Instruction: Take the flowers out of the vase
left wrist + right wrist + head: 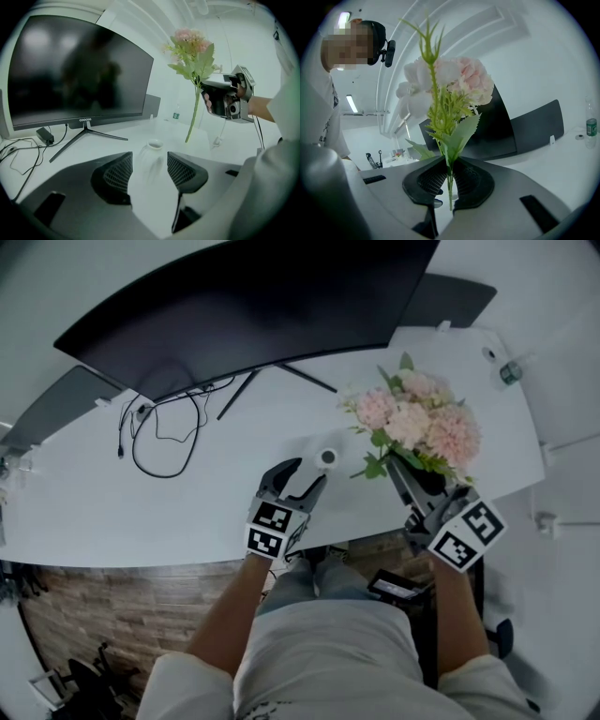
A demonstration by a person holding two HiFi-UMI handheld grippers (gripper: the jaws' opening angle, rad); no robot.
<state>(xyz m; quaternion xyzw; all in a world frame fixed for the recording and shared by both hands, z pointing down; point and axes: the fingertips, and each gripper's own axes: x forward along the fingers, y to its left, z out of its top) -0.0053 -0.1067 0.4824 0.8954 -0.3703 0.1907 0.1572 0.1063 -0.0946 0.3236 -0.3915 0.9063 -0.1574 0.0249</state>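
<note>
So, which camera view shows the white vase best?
The left gripper view: the vase stands upright there, close and side-on, with its mouth visible. The head view shows only its small round top from above. The right gripper view does not show it.

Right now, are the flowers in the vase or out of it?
Out. The right gripper holds the flowers by the stem; its lower end hangs in air beside the vase, whose mouth is empty.

Bright, cool, even light washes out the small white ceramic vase (pixel 152 154); fisheye edges curve, darkening at corners.
</note>
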